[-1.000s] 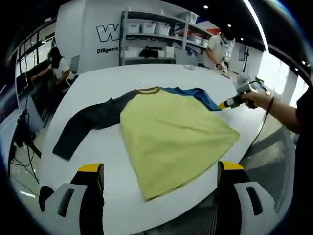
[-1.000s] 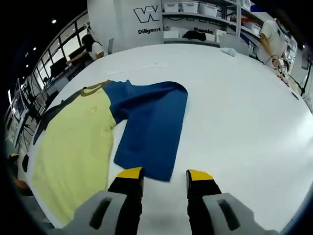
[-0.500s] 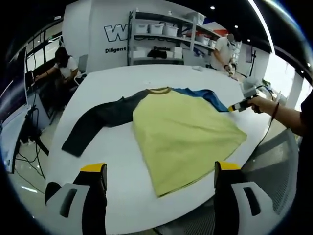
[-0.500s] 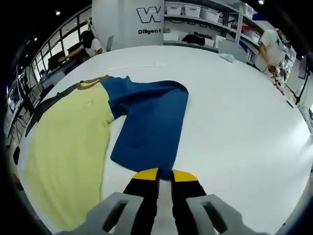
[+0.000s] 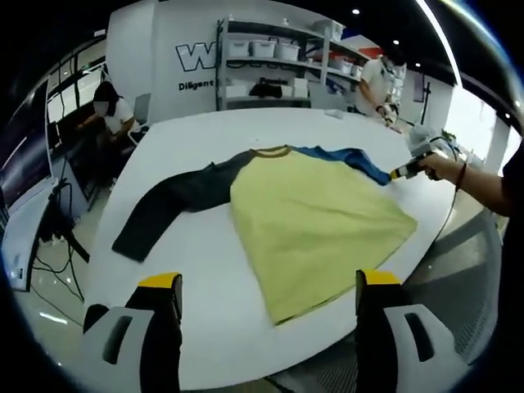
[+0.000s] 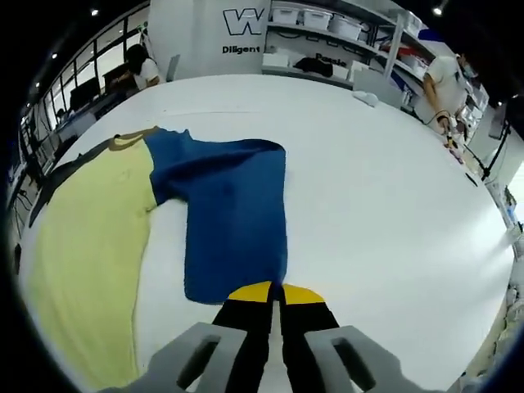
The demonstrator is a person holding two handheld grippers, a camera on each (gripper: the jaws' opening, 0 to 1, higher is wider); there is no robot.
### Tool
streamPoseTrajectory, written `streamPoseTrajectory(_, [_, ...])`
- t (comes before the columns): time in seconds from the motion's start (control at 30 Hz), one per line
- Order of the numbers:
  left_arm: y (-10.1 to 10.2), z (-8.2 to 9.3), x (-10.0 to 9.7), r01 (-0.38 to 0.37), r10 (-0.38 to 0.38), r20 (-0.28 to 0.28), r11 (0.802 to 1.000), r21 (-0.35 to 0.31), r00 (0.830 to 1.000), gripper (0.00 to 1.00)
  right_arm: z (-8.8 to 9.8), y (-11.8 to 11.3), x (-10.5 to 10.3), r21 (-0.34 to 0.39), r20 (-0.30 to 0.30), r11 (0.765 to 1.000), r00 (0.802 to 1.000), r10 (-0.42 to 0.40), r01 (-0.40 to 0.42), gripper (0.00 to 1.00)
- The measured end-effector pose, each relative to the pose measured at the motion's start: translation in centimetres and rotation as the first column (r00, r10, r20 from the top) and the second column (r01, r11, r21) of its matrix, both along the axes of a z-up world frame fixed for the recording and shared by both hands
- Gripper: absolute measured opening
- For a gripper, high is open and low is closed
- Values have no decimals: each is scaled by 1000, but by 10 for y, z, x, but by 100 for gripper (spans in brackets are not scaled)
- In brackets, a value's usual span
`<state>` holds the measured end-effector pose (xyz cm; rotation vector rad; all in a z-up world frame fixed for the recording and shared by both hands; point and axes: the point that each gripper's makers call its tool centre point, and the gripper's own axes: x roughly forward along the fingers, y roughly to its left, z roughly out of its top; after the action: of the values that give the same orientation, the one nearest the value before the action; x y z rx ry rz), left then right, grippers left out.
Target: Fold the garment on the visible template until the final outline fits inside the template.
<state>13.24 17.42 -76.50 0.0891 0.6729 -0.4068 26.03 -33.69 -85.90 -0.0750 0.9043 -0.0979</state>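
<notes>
A long-sleeved shirt lies flat on the white table (image 5: 205, 246): yellow body (image 5: 315, 217), dark sleeve (image 5: 168, 205) stretched to the left, blue sleeve (image 5: 348, 160) to the right. In the right gripper view the blue sleeve (image 6: 233, 217) runs from the yellow body (image 6: 82, 246) down to my right gripper (image 6: 274, 293), which is shut on the sleeve's cuff. In the left gripper view that right gripper (image 5: 403, 172), in a person's hand, pinches the cuff. My left gripper (image 5: 266, 282) hovers open above the table's near edge, short of the shirt's hem.
Shelving (image 5: 270, 65) with bins stands behind the table. A person sits at a desk (image 5: 110, 115) at the far left; another stands at the far right (image 6: 438, 78). A small white object (image 6: 364, 98) lies on the table's far side.
My right gripper closed on the blue sleeve's cuff and has drawn it a little, straightening the sleeve. The left gripper's view shifted slightly; it stays open.
</notes>
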Motion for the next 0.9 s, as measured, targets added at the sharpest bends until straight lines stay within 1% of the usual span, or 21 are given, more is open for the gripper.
streamPoseTrajectory(0.07, [5,1,4,-13,13,19,1000,10,1000,87,3,-14,0,-22,-2,1000,1000,-22,22,0])
streamPoseTrajectory(0.13, [7,2,5,-15,14,27,1000,14,1000,89,7,-26,3,-33,6,999,999,-41,41,0])
streamPoseTrajectory(0.2, [7,3,5,-14,13,29,1000,13,999,89,8,-33,4,-42,2,998,999,-46,46,0])
streamPoseTrajectory(0.27, [5,4,6,-3,2,37,1000,8,999,90,11,-49,9,-78,-7,996,999,-53,52,0])
streamPoseTrajectory(0.33, [2,6,6,9,-9,43,1000,5,999,90,13,-59,13,-91,-7,994,998,-65,64,0])
streamPoseTrajectory(0.4, [-2,6,6,25,-25,45,1000,4,999,90,14,-72,19,-127,-15,990,998,-66,63,0])
streamPoseTrajectory(0.6, [-9,6,7,68,-68,47,998,17,997,90,15,-98,34,-187,-30,980,997,-72,65,0])
streamPoseTrajectory(0.63, [-10,7,8,72,-73,50,997,19,996,90,13,-104,38,-205,-43,977,997,-67,57,0])
streamPoseTrajectory(0.77, [-10,7,11,81,-82,50,996,24,995,90,7,-116,44,-241,-93,970,994,-58,34,0])
streamPoseTrajectory(0.9, [-13,10,16,85,-86,67,996,12,994,92,0,-126,50,-271,-123,962,991,-58,23,0])
